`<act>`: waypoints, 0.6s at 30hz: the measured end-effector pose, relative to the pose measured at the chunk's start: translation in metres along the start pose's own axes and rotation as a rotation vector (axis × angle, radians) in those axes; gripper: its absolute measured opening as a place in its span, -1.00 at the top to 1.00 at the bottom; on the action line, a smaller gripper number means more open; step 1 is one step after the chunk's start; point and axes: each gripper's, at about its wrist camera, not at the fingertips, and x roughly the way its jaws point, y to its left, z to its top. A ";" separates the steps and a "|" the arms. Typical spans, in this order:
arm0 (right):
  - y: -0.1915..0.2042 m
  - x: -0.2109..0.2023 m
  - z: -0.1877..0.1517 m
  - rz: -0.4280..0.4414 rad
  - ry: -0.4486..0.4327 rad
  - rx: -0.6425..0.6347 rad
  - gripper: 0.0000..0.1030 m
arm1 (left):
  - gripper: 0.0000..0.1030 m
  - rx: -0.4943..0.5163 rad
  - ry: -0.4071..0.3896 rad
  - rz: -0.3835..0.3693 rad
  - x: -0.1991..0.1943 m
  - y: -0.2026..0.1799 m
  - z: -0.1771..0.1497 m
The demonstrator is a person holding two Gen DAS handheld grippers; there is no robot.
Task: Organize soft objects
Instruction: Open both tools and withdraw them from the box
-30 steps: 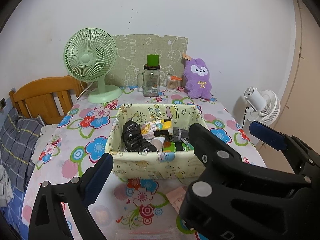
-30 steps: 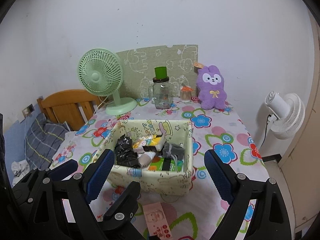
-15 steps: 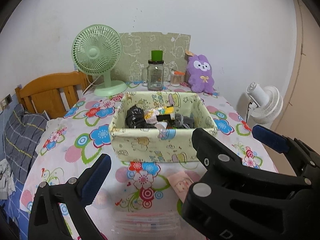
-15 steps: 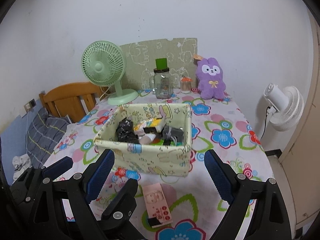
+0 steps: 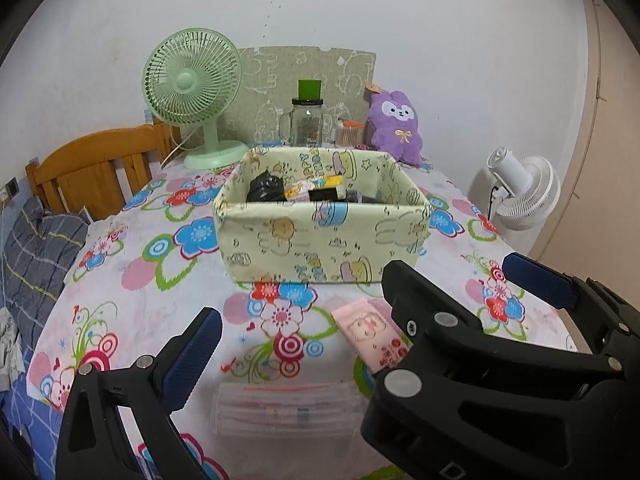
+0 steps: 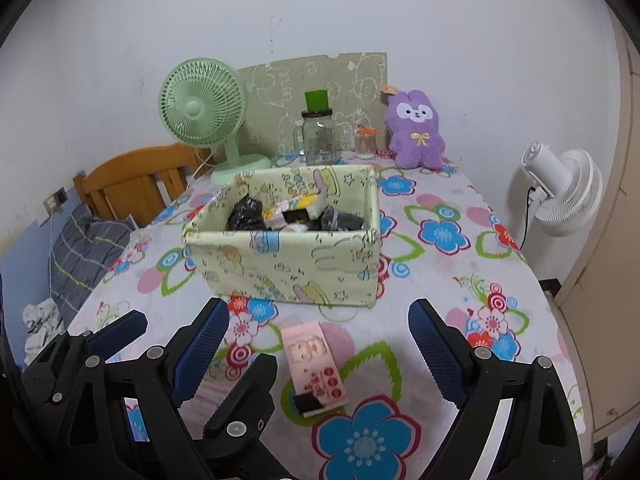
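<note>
A pale green fabric box [image 5: 320,236] [image 6: 284,264] stands mid-table holding several small soft items, among them a black bundle [image 5: 264,186] [image 6: 246,216]. A pink packet [image 5: 370,334] [image 6: 316,362] lies flat on the floral cloth in front of the box. A clear zip pouch with pink stripes [image 5: 286,408] lies nearer still. My left gripper [image 5: 360,320] is open and empty above the pouch. My right gripper [image 6: 320,356] is open and empty, with the pink packet between its fingers' lines. A purple plush rabbit [image 5: 394,126] [image 6: 416,128] sits at the back.
A green desk fan [image 5: 192,92] [image 6: 204,114], a glass jar with a green lid [image 5: 308,120] [image 6: 318,134] and a small cotton-swab jar [image 6: 366,142] stand along the wall. A wooden chair [image 5: 88,168] is at the left, a white floor fan [image 6: 560,188] at the right.
Both grippers have drawn back and lower from the box. The pink packet and the clear pouch have come into fuller view in front of them. Both stay open.
</note>
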 end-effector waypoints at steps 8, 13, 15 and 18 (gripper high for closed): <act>0.002 0.005 -0.020 0.006 0.026 0.009 -0.81 | -0.99 -0.001 0.015 0.008 0.003 0.003 -0.020; 0.003 0.010 -0.031 0.000 0.051 0.012 -0.81 | -0.99 -0.004 0.031 0.005 0.008 0.005 -0.030; 0.003 0.013 -0.035 -0.010 0.060 0.010 -0.81 | -0.99 -0.005 0.037 0.002 0.010 0.006 -0.034; 0.004 0.017 -0.041 -0.031 0.068 0.003 -0.81 | -0.99 -0.015 0.044 -0.007 0.016 0.008 -0.040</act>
